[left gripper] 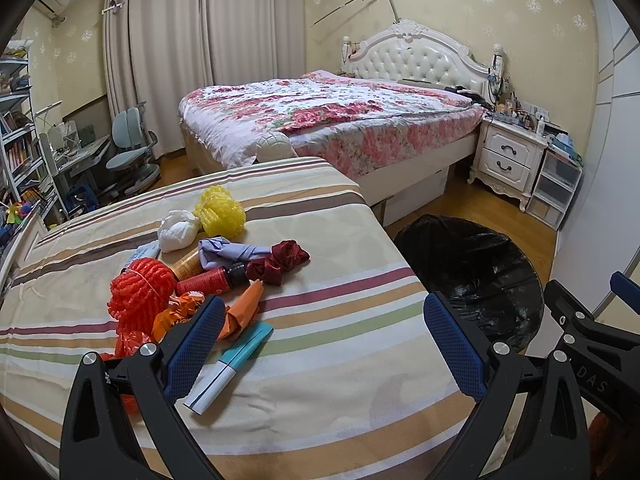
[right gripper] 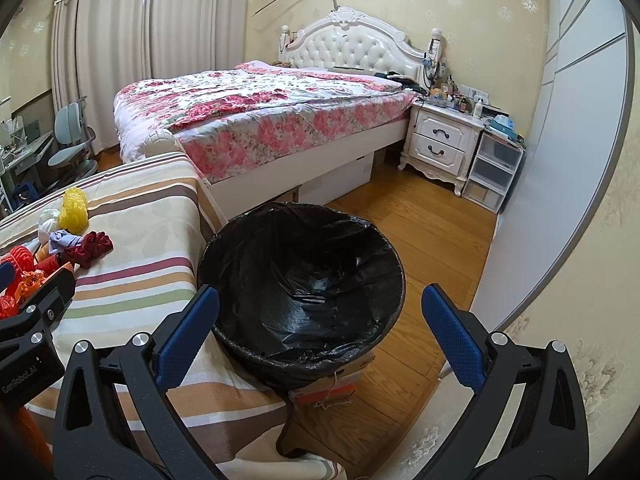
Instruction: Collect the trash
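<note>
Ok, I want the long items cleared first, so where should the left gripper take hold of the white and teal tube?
Probably across the teal half of the white and teal tube, coming straight down from above. It lies flat on the striped cover, and that end is clear on its right side, while orange wrappers crowd its left. The left gripper is already open.

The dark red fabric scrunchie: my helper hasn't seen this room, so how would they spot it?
Find the striped table beside the black-lined bin. On it lies a pile of trash; the dark red fabric scrunchie sits at its bin-side edge, touching the lilac cloth. It alone is deep maroon, ruffled fabric.
</note>
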`<state>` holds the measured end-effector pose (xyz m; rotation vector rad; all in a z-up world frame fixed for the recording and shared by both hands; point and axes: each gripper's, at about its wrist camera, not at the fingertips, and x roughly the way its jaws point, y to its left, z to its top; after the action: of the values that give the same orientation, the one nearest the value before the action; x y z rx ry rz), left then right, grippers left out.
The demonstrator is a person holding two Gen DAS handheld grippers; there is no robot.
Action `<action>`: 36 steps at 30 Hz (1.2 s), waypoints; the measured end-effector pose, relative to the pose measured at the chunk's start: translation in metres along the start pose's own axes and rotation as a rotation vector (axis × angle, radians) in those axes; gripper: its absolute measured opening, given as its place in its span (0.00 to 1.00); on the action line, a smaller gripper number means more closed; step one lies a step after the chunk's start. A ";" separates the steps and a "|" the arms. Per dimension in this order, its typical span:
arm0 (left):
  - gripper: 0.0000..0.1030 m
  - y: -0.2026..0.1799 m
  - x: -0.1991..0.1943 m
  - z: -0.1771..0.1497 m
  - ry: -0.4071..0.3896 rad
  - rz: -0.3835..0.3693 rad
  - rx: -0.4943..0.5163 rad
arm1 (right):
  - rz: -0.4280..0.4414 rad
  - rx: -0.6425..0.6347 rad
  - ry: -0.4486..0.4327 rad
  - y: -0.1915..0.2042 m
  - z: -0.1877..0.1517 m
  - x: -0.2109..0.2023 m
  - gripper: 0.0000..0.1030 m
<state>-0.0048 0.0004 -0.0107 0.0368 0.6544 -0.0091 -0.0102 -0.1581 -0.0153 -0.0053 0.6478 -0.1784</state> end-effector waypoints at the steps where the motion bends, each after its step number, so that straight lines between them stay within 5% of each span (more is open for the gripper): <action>1: 0.94 0.000 0.000 0.001 0.001 0.000 0.000 | 0.000 0.000 0.000 0.000 0.000 0.000 0.96; 36: 0.94 -0.002 0.001 0.000 0.007 0.001 0.000 | 0.000 0.002 0.008 -0.003 -0.002 0.003 0.96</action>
<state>-0.0043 -0.0013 -0.0112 0.0376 0.6614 -0.0082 -0.0093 -0.1613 -0.0185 -0.0032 0.6553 -0.1794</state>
